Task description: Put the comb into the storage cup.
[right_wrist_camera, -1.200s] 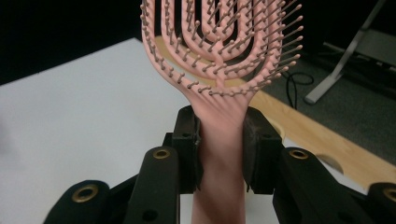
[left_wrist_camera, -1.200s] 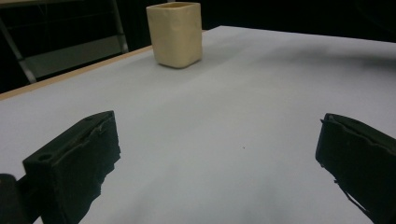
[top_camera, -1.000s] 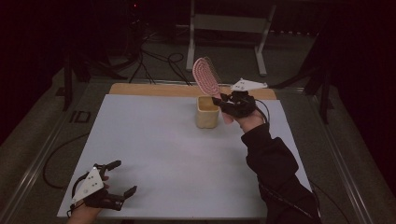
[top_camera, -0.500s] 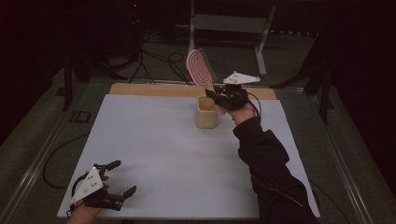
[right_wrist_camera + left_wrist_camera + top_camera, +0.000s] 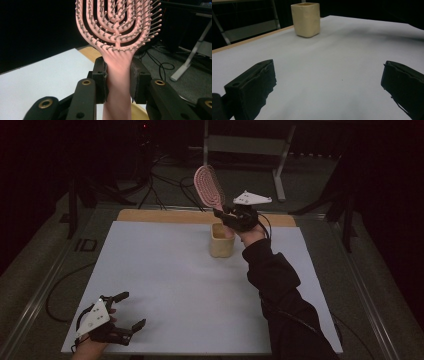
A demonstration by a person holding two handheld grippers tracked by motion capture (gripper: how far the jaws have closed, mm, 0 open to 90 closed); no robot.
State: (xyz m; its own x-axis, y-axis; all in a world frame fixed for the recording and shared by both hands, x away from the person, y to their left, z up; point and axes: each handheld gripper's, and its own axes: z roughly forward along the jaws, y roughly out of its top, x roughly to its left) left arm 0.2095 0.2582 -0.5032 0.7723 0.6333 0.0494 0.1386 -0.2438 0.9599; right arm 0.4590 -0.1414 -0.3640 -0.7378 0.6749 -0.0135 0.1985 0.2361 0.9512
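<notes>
The right tool (image 5: 117,80) pinches the pink vented plastic hairbrush (image 5: 117,32) by its stiff, light handle, the best hold, head up above the cream square cup (image 5: 222,240) on the white bench (image 5: 165,285). The left tool (image 5: 112,317) rests spread. The handle's lower end is cut off.

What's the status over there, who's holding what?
Right gripper clamped on pink hairbrush handle, above beige cup. Left gripper open, resting low at table edge. Nothing in the way.

Pink hairbrush (image 5: 117,65) between clamped jaws
</notes>
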